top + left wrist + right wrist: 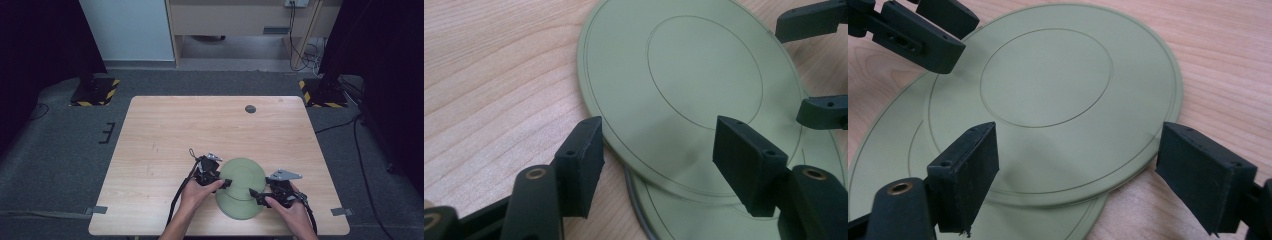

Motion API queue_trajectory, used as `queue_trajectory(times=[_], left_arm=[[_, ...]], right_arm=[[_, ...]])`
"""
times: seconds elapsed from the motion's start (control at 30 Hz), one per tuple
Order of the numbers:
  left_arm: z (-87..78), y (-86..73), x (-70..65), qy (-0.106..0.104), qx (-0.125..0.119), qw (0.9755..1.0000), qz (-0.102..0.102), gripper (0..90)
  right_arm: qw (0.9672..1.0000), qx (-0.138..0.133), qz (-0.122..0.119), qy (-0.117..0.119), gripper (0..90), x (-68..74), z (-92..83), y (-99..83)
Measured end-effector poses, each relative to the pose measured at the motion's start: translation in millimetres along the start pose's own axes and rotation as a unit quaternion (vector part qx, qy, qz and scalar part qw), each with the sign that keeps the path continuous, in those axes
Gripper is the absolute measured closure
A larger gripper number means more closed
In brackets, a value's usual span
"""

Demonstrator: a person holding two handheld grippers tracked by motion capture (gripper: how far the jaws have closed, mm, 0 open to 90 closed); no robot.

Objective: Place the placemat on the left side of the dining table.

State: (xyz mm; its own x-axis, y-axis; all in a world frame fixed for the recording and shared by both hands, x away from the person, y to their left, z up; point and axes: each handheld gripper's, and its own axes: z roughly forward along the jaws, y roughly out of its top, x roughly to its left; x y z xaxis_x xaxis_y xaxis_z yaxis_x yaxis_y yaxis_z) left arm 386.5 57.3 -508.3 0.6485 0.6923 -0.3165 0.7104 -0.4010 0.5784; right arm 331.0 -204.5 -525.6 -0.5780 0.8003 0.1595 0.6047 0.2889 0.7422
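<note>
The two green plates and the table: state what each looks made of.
Upper green plate and lower green plate: probably matte plastic or melamine; thin, uniformly coloured, with a soft sheen and fine moulded rings. Table: pale wood or wood-look laminate, showing grain lines.

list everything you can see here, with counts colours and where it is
table: 1, light wood, middle of the high view
plates: 2, pale green, near part of the table; upper plate lies partly over lower plate
round insert: 1, grey, far part of the table top
tape tabs: 2, grey, by the near table corners; left tab, right tab
striped bases: 2, black and yellow, on the floor past the far corners; left base, right base
hands: 2, left hand and right hand, coming in from the bottom edge
tongs: 2, black; left tongs at the plates' left rim, right tongs at their right, jaws apart on both
</note>
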Motion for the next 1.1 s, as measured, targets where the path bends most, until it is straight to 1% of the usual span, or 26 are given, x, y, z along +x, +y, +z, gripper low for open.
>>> queue_trajectory(times=[0.07, 0.1, 0.2, 0.23, 0.3, 0.37, 0.4, 0.43, 0.57, 0.67, 0.73, 0.77, 0.83, 0.9, 0.93, 0.97, 1.0, 1.07, 1.1], left_arm=[[1.4, 0.9, 2.8, 0.007, 0.0, 1.0, -0.001, 35.4], [2.9, 1.6, 5.3, 0.014, -0.001, 0.9999, -0.007, 34.7], [5.3, 2.9, 11.6, 0.019, -0.003, 0.9996, -0.019, 32.7], [6.1, 4.1, 12.3, 0.017, -0.004, 0.9996, -0.022, 33.0], [6.8, 5.5, 12.0, 0.012, -0.001, 0.9997, -0.02, 32.8], [9.1, 6.5, 10.1, -0.004, 0.0, 0.9998, -0.021, 32.8], [10.3, 7.1, 8.7, -0.006, 0.001, 0.9997, -0.022, 32.6], [10.6, 7.8, 7.8, -0.005, 0.003, 0.9997, -0.022, 30.3], [12.2, 10.6, 6.8, -0.002, 0.006, 0.9995, -0.029, 28.9], [12.5, 12.0, 7.1, 0.002, 0.005, 0.9994, -0.035, 32.3], [10.9, 12.6, 7.8, 0.003, -0.001, 0.9993, -0.038, 35.7], [9.1, 13.3, 7.4, 0.003, -0.008, 0.9992, -0.04, 37.5], [2.8, 16.2, 4.8, 0.001, -0.028, 0.9989, -0.038, 41.2], [-3.7, 20.1, 1.3, -0.006, -0.046, 0.9983, -0.036, 44.0], [-5.9, 21.6, -0.3, -0.009, -0.053, 0.9979, -0.035, 47.8], [-8.6, 23.5, -1.8, -0.012, -0.064, 0.9973, -0.032, 47.8], [-10.9, 25.3, -4.8, -0.023, -0.072, 0.9965, -0.036, 50.0], [-12.2, 28.0, -8.3, -0.034, -0.079, 0.9957, -0.034, 57.2], [-12.1, 29.6, -10.1, -0.032, -0.078, 0.996, -0.029, 57.2]], right_arm=[[1.0, -0.002, -0.002, -0.009, 16.6, -1.1, 0.1, 0.5], [0.9999, -0.002, -0.002, -0.012, 16.6, -2.2, 0.4, 0.5], [0.9998, 0.004, 0.002, -0.018, 16.3, -5.2, 1.9, -1.1], [0.9999, 0.003, 0.004, -0.016, 16.3, -6.4, 2.2, -1.9], [0.9999, 0.003, 0.006, -0.014, 16.3, -7.3, 2.0, -2.3], [0.9999, 0.002, 0.006, -0.013, 16.4, -7.4, 2.4, -2.4], [0.9999, 0.003, 0.007, -0.012, 16.4, -7.4, 2.5, -2.4], [0.9999, 0.003, 0.008, -0.01, 16.4, -7.4, 2.9, -2.4], [0.9999, 0.001, 0.009, -0.005, 17.2, -5.5, 4.4, -2.8], [1.0, 0.002, 0.007, -0.006, 16.0, -3.7, 5.7, -2.8], [1.0, 0.003, 0.007, -0.005, 15.8, -4.5, 6.1, -2.9], [1.0, 0.003, 0.007, -0.005, 15.7, -4.4, 6.2, -2.9], [1.0, 0.003, 0.006, -0.004, 15.6, -4.5, 6.3, -2.9], [1.0, 0.003, 0.006, -0.004, 15.5, -4.5, 6.6, -2.8], [1.0, 0.004, 0.007, -0.004, 15.3, -4.3, 6.8, -2.7], [1.0, 0.004, 0.007, -0.004, 15.3, -4.3, 6.8, -2.7], [1.0, 0.003, 0.006, -0.005, 15.2, -4.1, 6.9, -2.5], [1.0, 0.003, 0.006, -0.007, 15.1, -3.6, 6.9, -2.4], [1.0, 0.003, 0.006, -0.007, 15.1, -3.4, 6.8, -2.4]])
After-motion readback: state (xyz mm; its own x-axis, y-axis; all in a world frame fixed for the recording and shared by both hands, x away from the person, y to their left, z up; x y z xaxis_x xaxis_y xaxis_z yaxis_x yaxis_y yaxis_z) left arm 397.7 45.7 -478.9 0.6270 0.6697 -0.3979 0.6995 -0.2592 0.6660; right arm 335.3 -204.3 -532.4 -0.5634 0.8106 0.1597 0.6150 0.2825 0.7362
